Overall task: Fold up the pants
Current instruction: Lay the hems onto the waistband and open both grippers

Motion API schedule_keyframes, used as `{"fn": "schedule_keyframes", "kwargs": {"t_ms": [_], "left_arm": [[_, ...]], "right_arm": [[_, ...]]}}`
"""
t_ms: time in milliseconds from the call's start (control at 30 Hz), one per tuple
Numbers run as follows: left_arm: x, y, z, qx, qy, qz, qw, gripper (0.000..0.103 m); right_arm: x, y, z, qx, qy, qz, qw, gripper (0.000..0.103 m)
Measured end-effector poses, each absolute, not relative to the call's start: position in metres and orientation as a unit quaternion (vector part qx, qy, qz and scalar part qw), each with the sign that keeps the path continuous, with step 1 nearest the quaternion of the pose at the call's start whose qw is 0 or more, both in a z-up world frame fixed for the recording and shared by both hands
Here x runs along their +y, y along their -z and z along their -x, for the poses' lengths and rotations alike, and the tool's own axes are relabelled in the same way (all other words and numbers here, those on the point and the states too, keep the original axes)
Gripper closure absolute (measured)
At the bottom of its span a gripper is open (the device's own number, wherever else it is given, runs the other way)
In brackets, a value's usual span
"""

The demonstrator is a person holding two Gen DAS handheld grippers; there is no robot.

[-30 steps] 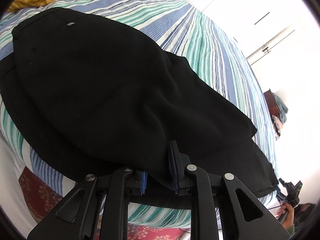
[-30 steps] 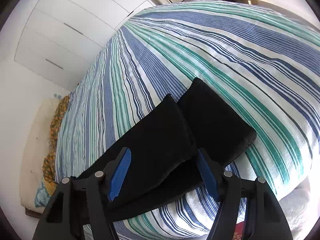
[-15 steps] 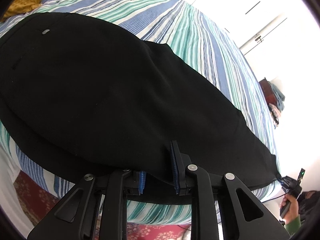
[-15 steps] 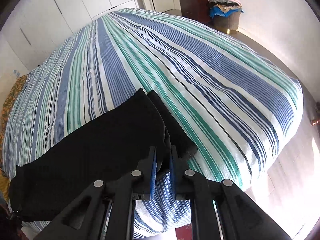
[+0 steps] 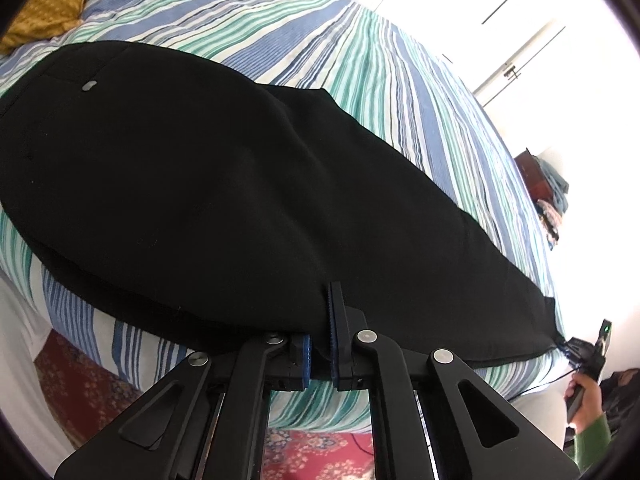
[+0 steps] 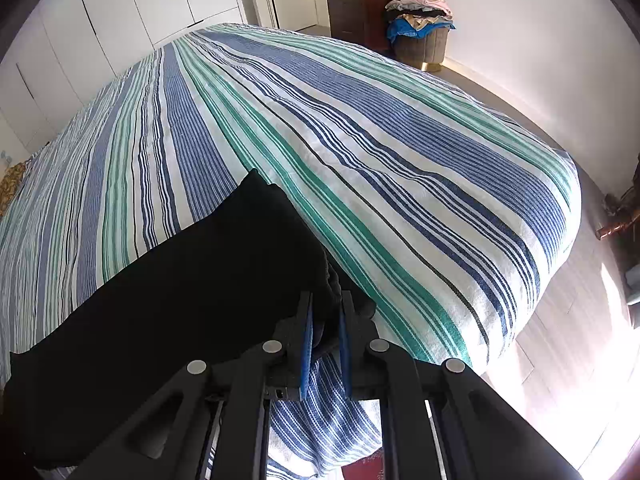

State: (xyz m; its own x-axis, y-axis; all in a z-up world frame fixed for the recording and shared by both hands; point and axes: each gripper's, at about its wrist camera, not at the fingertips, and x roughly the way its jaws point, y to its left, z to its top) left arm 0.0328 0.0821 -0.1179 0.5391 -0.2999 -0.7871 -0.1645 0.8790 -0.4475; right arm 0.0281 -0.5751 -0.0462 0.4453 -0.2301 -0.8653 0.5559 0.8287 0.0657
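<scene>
Black pants lie lengthwise along the near edge of a striped bed, folded leg on leg, waist with a button at the far left. My left gripper is shut on the pants' near edge around mid-length. In the right wrist view the leg end of the pants reaches from the lower left to the middle. My right gripper is shut on the pants at the cuff end. The other gripper and the hand holding it show at the lower right of the left wrist view.
The bed has a blue, green and white striped cover. A yellow pillow lies at its head. A dark dresser and a basket of clothes stand by the far wall. A red patterned rug lies beside the bed.
My right gripper went from open around the cuffs to shut on them, then lifted and pulled the legs out straight. My left gripper stayed shut on the near edge.
</scene>
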Motion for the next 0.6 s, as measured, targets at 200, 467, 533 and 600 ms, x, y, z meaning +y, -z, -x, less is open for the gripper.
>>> {"fn": "schedule_keyframes", "kwargs": {"t_ms": [200,467,533,600], "left_arm": [[0.077,0.122,-0.037,0.493,0.037,0.206,0.845,0.098],[0.066,0.108,-0.039,0.505,0.003,0.136,0.853,0.038],[0.068,0.091,-0.025,0.485,-0.006,0.121,0.866,0.025],[0.070,0.073,-0.010,0.460,-0.009,0.105,0.882,0.025]], "right_arm": [[-0.575,0.050,-0.033,0.481,0.243,-0.161,0.827,0.091],[-0.574,0.044,-0.027,0.469,0.240,-0.160,0.835,0.075],[-0.578,0.039,-0.017,0.458,0.257,-0.172,0.834,0.034],[-0.580,0.026,0.002,0.428,0.272,-0.184,0.842,0.022]]}}
